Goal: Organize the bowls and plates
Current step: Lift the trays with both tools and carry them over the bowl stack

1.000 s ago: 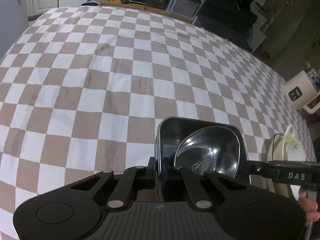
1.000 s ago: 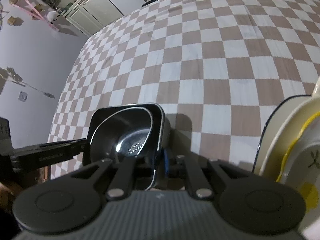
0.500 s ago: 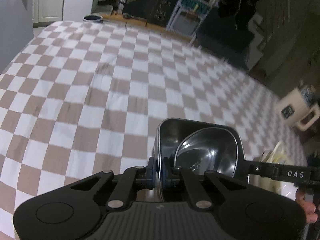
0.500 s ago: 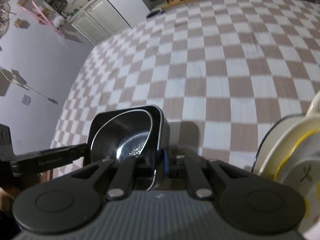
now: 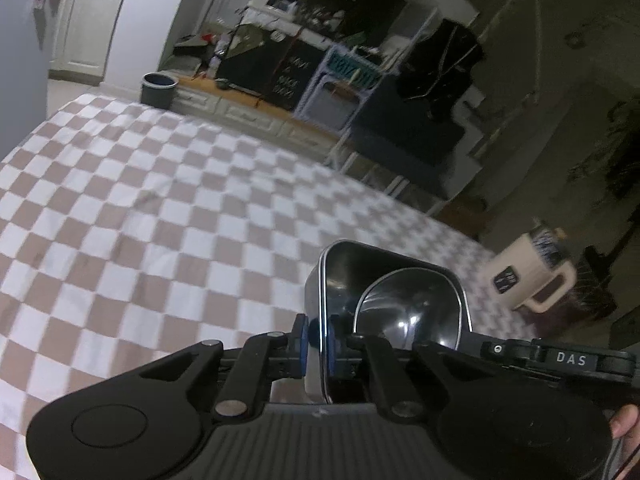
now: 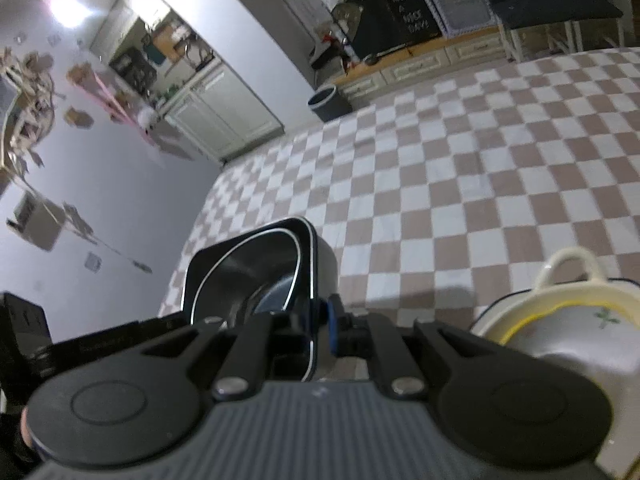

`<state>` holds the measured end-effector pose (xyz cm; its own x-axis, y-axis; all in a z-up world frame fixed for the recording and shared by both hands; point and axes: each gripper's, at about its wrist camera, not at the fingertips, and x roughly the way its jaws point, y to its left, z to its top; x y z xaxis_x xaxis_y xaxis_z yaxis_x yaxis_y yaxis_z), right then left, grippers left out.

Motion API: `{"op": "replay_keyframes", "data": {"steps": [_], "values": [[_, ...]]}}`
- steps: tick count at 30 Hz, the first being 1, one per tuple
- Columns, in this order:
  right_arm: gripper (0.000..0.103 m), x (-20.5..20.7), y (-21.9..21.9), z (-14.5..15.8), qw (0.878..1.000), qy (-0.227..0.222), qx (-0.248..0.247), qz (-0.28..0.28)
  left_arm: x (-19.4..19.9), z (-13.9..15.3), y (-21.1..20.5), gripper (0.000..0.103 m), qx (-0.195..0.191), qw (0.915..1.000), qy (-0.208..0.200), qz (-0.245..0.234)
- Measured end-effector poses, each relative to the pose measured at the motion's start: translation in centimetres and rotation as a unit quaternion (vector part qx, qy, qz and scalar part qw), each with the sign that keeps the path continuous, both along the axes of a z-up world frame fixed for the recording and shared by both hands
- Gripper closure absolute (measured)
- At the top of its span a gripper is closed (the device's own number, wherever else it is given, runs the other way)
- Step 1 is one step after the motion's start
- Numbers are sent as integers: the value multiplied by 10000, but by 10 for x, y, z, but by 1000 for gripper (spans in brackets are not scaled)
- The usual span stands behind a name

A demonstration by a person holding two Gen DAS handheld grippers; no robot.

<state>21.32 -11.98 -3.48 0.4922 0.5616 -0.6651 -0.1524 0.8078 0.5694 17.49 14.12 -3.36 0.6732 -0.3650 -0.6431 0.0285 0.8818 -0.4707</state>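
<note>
A black square bowl [image 5: 340,280] with a steel bowl [image 5: 412,304] nested inside hangs above the checkered tablecloth [image 5: 160,220], carried between both grippers. My left gripper [image 5: 317,344] pinches the black bowl's left wall between its blue pads; its jaws are opening slightly, with the wall still between them. In the right wrist view my right gripper [image 6: 320,320] is shut on the right wall of the same black bowl [image 6: 248,264], and the steel bowl [image 6: 272,300] shows inside it.
A stack of cream dishes [image 6: 560,320] with a yellow rim and a loop handle sits on the cloth at the right. Beyond the table are a dark bin [image 5: 159,88], cabinets, and a cream container [image 5: 528,280] on the floor.
Both grippers have risen and tilted upward with the nested bowls held between them. The table has dropped lower in both views and more of the room shows.
</note>
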Motion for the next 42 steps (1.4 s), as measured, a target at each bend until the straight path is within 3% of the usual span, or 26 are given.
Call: {"op": "replay_keyframes", "data": {"steps": [11, 20, 29, 42], "values": [[92, -43, -66, 26, 9979, -260, 116, -584, -19, 21, -71, 91, -296, 9980, -324, -446], [92, -76, -117, 34, 9945, -290, 31, -1009, -26, 17, -123, 91, -218, 9959, -270, -838], [92, -86, -142, 19, 9919, 40, -122, -1267, -23, -4, -162, 91, 40, 9931, 31, -1171], [94, -74, -148, -7, 9905, 575, -360, -1194, -11, -32, -181, 91, 398, 9902, 443, -1263]]}}
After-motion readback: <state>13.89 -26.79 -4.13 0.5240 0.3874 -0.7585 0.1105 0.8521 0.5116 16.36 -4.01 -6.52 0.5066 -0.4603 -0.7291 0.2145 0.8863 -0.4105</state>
